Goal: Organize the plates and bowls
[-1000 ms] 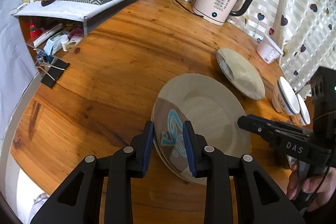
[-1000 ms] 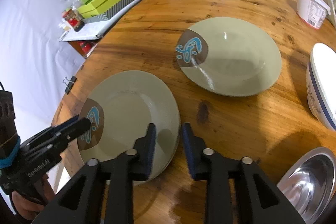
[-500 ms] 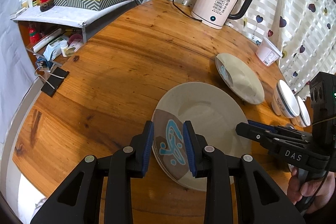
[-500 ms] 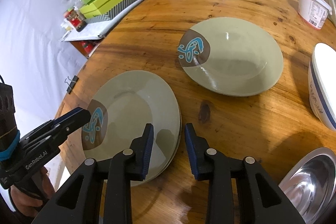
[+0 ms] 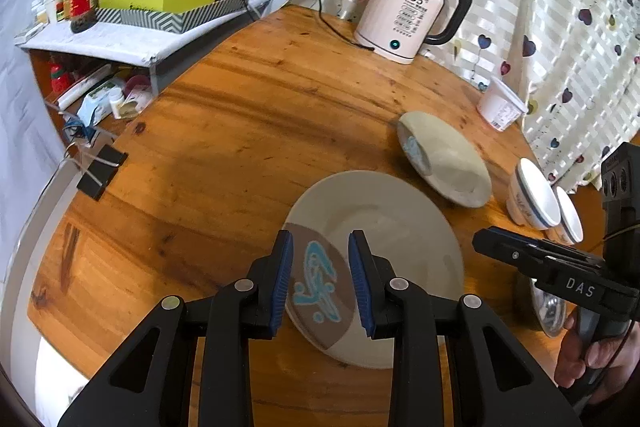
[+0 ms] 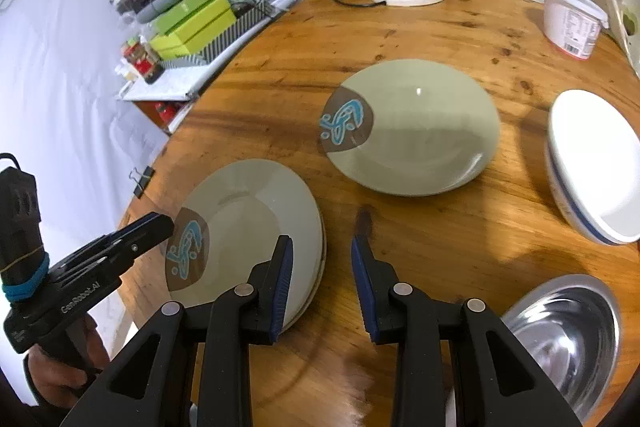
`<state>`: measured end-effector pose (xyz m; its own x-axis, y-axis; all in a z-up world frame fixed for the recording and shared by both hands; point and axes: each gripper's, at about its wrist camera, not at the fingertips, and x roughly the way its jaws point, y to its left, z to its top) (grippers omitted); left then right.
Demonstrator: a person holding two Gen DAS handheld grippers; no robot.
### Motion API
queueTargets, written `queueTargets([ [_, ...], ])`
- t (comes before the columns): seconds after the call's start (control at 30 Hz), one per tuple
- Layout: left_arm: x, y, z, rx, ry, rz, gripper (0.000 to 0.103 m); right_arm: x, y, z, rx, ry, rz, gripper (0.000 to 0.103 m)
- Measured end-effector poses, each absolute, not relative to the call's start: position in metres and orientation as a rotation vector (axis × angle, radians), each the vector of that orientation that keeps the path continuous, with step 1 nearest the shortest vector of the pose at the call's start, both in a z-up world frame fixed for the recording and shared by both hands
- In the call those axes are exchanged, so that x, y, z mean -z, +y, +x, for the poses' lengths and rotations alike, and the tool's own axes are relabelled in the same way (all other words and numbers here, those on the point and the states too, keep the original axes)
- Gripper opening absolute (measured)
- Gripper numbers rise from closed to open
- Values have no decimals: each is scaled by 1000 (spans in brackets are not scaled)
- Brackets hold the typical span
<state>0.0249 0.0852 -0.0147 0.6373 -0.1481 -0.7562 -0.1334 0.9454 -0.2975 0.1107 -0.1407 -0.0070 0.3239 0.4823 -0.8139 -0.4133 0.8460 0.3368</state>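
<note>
Hovering both grippers, jaws narrowly parted and empty, I am eyeing the far plate (image 6: 416, 139), lying beyond the near stack (image 6: 248, 227), closer to my right gripper (image 6: 322, 281) than my left gripper (image 5: 320, 283).

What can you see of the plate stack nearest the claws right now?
The plate stack is at least two pale grey-green glazed plates, nested, flat on the wooden table near its edge. The top plate has a brown patch with a blue squiggle on its rim. The left claw hangs open over that patch; whether it touches is unclear. The right claw is open, with one pad over the opposite rim. A similar single plate lies apart.
</note>
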Motion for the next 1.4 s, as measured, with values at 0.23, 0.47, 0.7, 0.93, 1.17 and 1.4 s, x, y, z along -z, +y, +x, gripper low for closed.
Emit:
queueTargets([
  [0.23, 7, 73, 32, 55, 876, -319, 30, -1, -155, 110, -563, 1071, 101, 49],
  [0.47, 2, 62, 41, 96, 875, -306, 30, -4, -168, 112, -532, 1062, 124, 55],
  [0.7, 0, 53, 49, 122, 883, -286, 30, -1, -176, 114, -512, 1068, 137, 56],
  [0.93, -2, 45, 60, 144, 887, -270, 30, 1, -179, 118, -494, 1077, 141, 56],
  [1.17, -1, 38, 73, 171, 901, -257, 30, 1, -184, 122, -475, 1083, 148, 56],
  [1.4, -1, 35, 90, 193, 912, -252, 30, 2, -188, 127, -456, 1084, 164, 56],
])
